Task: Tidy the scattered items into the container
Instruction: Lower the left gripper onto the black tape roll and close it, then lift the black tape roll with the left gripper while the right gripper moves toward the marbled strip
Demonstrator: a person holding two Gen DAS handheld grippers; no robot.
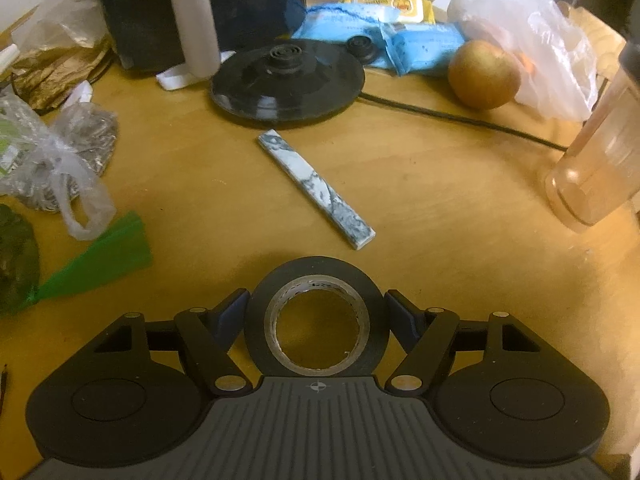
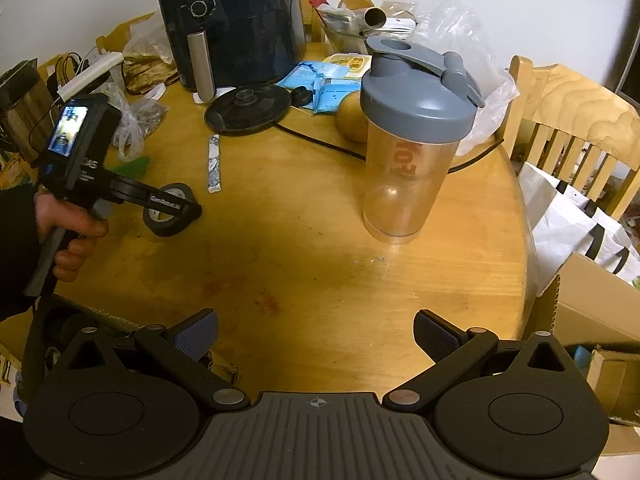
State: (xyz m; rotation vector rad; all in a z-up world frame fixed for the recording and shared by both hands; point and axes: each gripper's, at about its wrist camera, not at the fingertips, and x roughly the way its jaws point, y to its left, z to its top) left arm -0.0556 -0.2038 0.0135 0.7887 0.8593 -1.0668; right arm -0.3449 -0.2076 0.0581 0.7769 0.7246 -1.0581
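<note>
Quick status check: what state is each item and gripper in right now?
left gripper: shut on tape roll
tape roll: flat on the table, gripped
right gripper: open, empty
shaker bottle: upright, lid on, flip cap open
marbled bar: lying loose

The shaker bottle (image 1: 596, 152) is blurred and cut off at the edge.

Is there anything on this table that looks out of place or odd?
Yes. The black kettle base sits with no kettle on it, its cord trailing across the wooden table. A marbled stick lies askew, alone, in the middle. Reddish stains mark the wood nearer the right gripper.
</note>
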